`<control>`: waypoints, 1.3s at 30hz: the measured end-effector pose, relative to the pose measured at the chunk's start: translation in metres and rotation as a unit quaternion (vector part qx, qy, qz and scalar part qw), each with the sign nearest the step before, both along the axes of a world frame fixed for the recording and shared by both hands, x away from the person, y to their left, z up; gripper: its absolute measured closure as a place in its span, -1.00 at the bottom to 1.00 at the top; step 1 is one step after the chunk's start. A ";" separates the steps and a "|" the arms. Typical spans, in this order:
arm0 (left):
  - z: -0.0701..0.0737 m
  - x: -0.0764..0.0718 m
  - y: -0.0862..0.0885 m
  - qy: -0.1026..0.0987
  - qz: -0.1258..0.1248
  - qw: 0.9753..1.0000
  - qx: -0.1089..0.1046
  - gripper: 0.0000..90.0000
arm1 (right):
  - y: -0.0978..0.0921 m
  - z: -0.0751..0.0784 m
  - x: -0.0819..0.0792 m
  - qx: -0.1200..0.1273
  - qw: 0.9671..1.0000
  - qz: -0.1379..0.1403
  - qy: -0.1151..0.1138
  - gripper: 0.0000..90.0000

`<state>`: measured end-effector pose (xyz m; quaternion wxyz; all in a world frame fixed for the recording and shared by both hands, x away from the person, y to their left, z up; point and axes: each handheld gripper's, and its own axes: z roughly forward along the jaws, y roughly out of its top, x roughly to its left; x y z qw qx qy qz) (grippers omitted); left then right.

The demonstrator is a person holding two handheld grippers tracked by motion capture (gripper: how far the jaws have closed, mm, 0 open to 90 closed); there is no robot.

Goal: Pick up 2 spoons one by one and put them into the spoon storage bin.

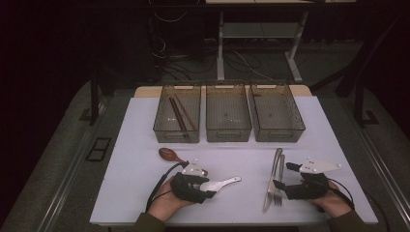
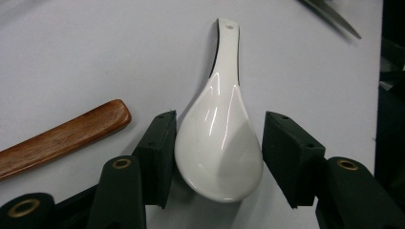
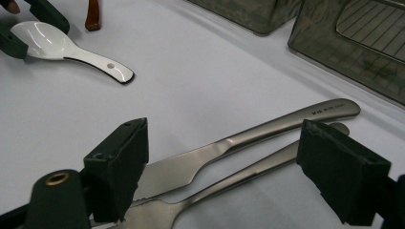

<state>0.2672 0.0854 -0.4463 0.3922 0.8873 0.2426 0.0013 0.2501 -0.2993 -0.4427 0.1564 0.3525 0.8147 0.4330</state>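
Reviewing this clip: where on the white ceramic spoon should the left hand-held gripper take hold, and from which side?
Across the white spoon's bowl, coming from the rounded bowl end. The left hand-held gripper already straddles it with open jaws; a slightly narrower spot towards the handle would probably hold better on the glossy surface.

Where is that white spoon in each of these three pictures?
High view: the white spoon lies low, left of centre, by the left gripper.
Left gripper view: centre, bowl between the open jaws.
Right gripper view: top left corner.
Shared landmark: the wooden spoon nearby, also at and.
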 end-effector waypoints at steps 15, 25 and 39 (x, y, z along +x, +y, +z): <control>0.000 0.003 0.003 0.008 0.017 1.000 -0.010 0.09 | 0.001 0.000 0.000 -0.002 1.000 0.001 0.000 -0.60; 0.001 -0.001 0.000 -0.004 0.001 1.000 0.017 0.36 | 0.001 -0.001 0.000 -0.004 1.000 0.001 0.000 -0.60; 0.006 -0.003 -0.008 0.001 -0.014 1.000 0.024 0.75 | 0.001 -0.001 0.000 -0.006 1.000 0.002 0.000 -0.60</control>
